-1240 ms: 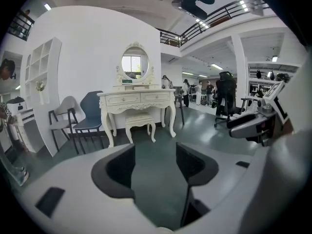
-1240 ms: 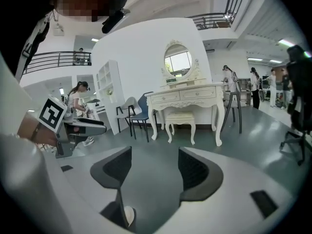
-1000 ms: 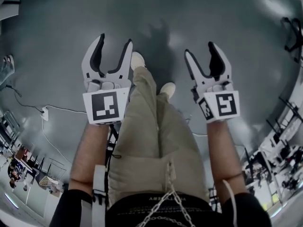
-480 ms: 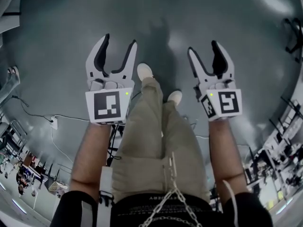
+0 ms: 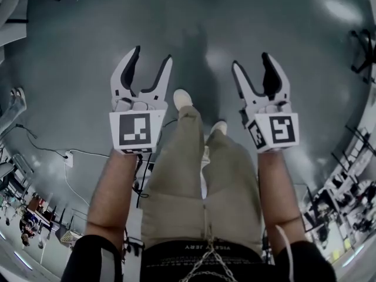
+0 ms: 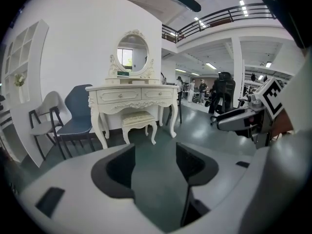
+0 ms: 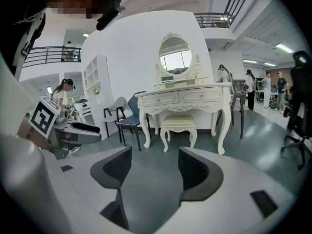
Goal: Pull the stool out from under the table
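A cream stool [image 6: 139,119] [image 7: 178,123] with carved legs stands tucked under a cream dressing table [image 6: 132,94] [image 7: 187,97] with an oval mirror, some distance ahead across the floor. My left gripper [image 5: 145,69] [image 6: 155,167] is open and empty, held out in front of me. The right gripper [image 5: 254,70] [image 7: 156,172] is likewise open with nothing between its jaws. Both point toward the table and are far from the stool. In the head view only the floor and my legs show below the grippers.
A blue chair [image 6: 78,116] [image 7: 129,118] and a pale chair [image 6: 46,118] stand left of the table by a white wall. A black office chair [image 7: 297,130] is at the right. A white shelf unit [image 6: 22,77] stands at the left. A cable and socket [image 5: 67,156] lie on the grey floor.
I have stepped forward: my feet have shifted on the floor. Both grippers stay open and have drifted slightly within the head view.
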Tool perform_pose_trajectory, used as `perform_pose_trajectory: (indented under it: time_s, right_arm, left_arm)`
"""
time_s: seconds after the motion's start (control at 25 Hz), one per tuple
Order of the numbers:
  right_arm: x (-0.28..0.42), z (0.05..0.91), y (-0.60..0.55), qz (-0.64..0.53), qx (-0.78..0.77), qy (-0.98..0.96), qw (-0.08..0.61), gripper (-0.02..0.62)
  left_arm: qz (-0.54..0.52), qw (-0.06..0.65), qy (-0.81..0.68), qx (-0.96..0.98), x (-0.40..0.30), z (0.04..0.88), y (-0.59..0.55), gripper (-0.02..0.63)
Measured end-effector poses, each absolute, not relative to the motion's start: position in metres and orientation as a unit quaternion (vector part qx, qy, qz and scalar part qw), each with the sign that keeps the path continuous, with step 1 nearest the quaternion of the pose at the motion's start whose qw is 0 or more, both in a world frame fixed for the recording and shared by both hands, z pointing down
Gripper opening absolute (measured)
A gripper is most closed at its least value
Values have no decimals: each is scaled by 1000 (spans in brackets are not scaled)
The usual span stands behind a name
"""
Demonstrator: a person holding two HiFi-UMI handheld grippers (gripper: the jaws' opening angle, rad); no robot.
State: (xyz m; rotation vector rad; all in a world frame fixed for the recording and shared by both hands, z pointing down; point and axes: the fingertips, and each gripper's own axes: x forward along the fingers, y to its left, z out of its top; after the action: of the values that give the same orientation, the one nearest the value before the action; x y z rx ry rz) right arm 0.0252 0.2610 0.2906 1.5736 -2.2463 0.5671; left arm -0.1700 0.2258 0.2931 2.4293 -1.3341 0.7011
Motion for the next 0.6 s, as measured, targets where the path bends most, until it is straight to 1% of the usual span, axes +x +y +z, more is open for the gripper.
perform_pose_trajectory:
  time_s: [0.2, 0.36, 0.6]
  right_arm:
    - [32, 283, 251, 201, 562, -786, 163, 276]
    - [32, 297, 245, 210, 559, -785, 161, 276]
    - [32, 322, 228, 223, 544, -792, 164, 276]
  left_arm:
    - [244, 133, -447, 850, -159, 292, 217, 245]
    - [235, 145, -458, 845, -159, 298, 208, 245]
    - [239, 132, -472, 838, -158, 298, 178, 245]
